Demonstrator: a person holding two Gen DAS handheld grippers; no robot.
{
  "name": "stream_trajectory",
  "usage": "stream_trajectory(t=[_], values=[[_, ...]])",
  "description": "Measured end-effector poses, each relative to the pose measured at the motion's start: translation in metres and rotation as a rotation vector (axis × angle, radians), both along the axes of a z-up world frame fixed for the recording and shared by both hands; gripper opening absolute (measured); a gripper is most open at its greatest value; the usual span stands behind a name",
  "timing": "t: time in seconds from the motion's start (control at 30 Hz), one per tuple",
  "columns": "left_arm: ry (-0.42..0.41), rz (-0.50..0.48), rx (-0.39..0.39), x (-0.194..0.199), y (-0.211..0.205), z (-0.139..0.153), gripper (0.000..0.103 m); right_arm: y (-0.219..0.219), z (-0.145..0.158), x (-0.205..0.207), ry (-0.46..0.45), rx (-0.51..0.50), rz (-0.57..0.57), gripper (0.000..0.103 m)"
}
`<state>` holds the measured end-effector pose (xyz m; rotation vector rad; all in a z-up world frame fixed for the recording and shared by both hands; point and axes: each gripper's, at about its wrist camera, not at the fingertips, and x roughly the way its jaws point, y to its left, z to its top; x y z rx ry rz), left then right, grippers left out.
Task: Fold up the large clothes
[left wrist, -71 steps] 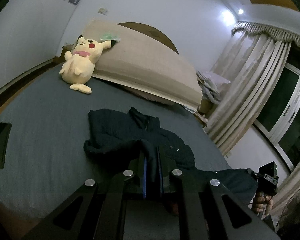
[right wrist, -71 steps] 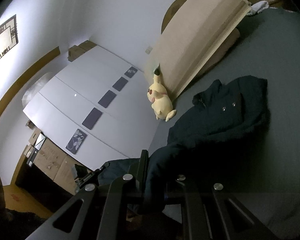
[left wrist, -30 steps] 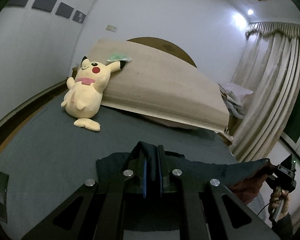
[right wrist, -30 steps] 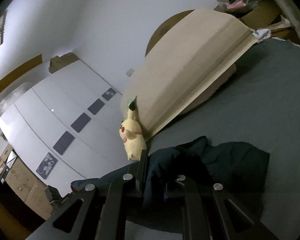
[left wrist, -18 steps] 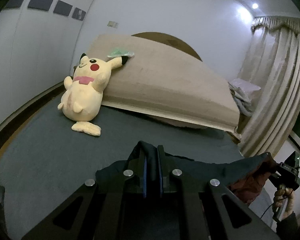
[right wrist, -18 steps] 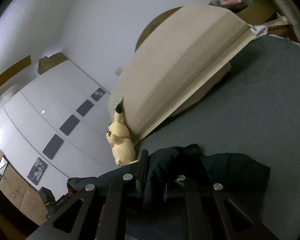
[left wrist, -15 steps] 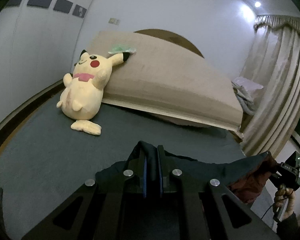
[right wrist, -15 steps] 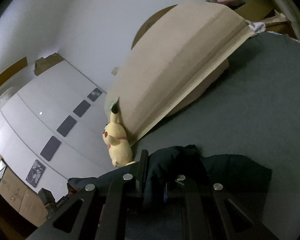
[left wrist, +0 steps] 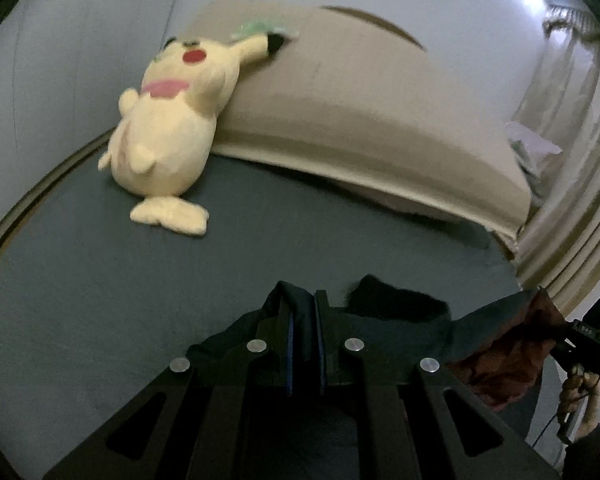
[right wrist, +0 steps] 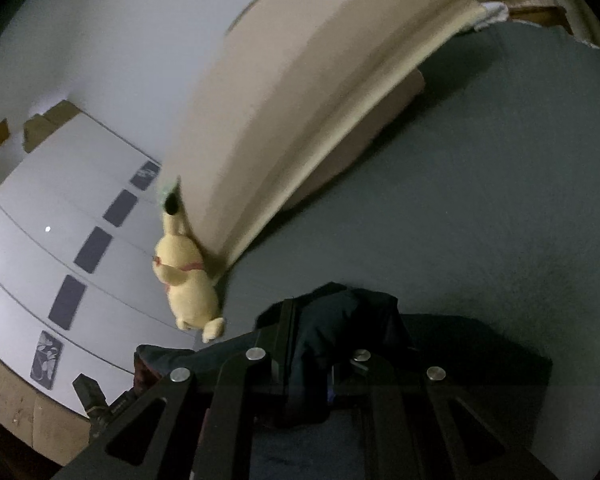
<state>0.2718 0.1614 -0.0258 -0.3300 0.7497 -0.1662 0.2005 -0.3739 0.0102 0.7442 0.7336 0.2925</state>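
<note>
Beneath both grippers, a matte grey bed [left wrist: 80, 280] spreads wide.
Ahead leans a tan slab [left wrist: 360, 120]; a plush yellow toy [left wrist: 164, 136] sits ahead-left. Left gripper [left wrist: 303, 308] and right gripper [right wrist: 312, 320] each pinch the limp dark jacket [left wrist: 400, 312].

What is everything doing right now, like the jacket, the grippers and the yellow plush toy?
Dark jacket: bunched on the bed, one edge lifted between both grippers, reddish lining showing.
Left gripper: shut on the jacket.
Right gripper: shut on the jacket.
Yellow plush toy: leaning against the beige headboard cushion.
Bed sheet: spread flat.
Curtains: hanging closed.
</note>
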Motion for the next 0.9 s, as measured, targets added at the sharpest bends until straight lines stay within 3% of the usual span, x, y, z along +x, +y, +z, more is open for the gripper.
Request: stream_trajectory(t=[0.37,0.9], values=[[0.08,0.012,0.005,0.03,-0.003,-0.033,0.009,-0.006,-0.046,0.029,0.096,-0.004,-0.01,0.012],[0.121,0.023,0.034,0.045,-0.005,-0.049,0.009,-0.001,-0.062,0.047,0.141,-0.026,-0.011,0.011]])
